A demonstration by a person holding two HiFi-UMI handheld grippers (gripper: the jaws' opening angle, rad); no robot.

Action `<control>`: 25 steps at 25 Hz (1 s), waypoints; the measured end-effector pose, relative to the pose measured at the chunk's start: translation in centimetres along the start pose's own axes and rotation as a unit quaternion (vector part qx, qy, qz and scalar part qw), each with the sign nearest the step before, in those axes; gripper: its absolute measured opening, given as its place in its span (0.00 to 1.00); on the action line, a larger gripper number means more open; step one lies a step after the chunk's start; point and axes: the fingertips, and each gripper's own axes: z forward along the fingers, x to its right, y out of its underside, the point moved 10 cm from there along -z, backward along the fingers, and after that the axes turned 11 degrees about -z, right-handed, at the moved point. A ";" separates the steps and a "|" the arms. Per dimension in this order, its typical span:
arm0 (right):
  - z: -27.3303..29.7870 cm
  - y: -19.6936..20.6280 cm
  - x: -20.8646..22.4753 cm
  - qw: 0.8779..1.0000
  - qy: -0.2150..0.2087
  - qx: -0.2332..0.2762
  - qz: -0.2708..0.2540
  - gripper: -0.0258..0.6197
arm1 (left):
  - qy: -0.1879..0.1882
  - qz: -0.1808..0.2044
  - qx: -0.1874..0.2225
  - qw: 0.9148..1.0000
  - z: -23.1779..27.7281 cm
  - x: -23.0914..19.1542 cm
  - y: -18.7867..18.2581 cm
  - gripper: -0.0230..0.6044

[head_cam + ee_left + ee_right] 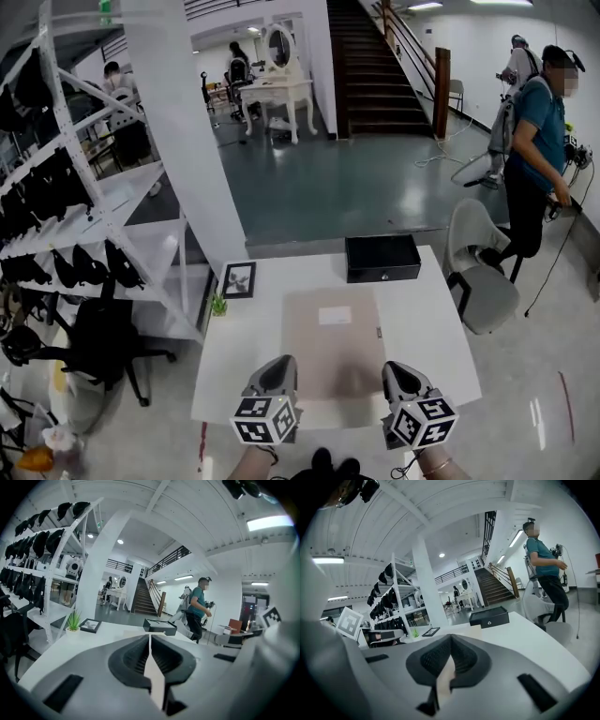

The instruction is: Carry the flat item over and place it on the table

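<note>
A flat beige sheet (333, 349) with a small white label lies lengthwise over the middle of the white table (427, 319). I cannot tell whether it rests on the tabletop. My left gripper (278, 364) is shut on its near left corner. My right gripper (401, 367) is shut on its near right corner. In the left gripper view the sheet's thin edge (154, 679) runs between the closed jaws of the left gripper (150, 637). The right gripper view shows the same edge (443, 679) pinched in the right gripper (451, 638).
At the table's far edge sits a black box (382, 258), with a framed picture (238, 279) and a small plant (218, 305) at the far left corner. A grey chair (478, 272) and a standing person (534, 141) are to the right; shelving (84, 216) and a black chair (103, 342) are to the left.
</note>
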 end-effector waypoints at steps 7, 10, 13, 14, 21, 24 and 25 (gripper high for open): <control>-0.9 0.1 -0.7 1.000 -0.003 -0.004 -0.016 0.04 | -0.006 -0.009 0.002 1.000 -1.4 0.3 0.5 0.07; -1.2 0.1 -0.8 1.000 -0.006 -0.003 -0.020 0.04 | -0.005 -0.009 0.002 1.000 -1.8 0.6 0.8 0.07; -1.4 0.2 -1.0 1.000 -0.008 -0.004 -0.027 0.04 | -0.006 -0.007 0.005 1.000 -2.0 0.8 0.8 0.07; -1.5 0.2 -1.1 0.999 -0.009 -0.004 -0.030 0.04 | -0.006 -0.005 0.006 1.000 -2.1 0.9 0.8 0.07; -2.0 0.1 -1.5 0.999 -0.012 -0.002 -0.042 0.04 | -0.008 -0.002 0.006 1.000 -2.8 1.3 1.1 0.07; -2.1 0.0 -1.5 0.999 -0.015 -0.004 -0.049 0.04 | -0.013 -0.004 0.009 1.000 -3.1 1.5 1.3 0.07; -2.2 0.0 -1.4 0.999 -0.016 -0.004 -0.051 0.04 | -0.015 -0.004 0.010 1.000 -3.2 1.6 1.3 0.07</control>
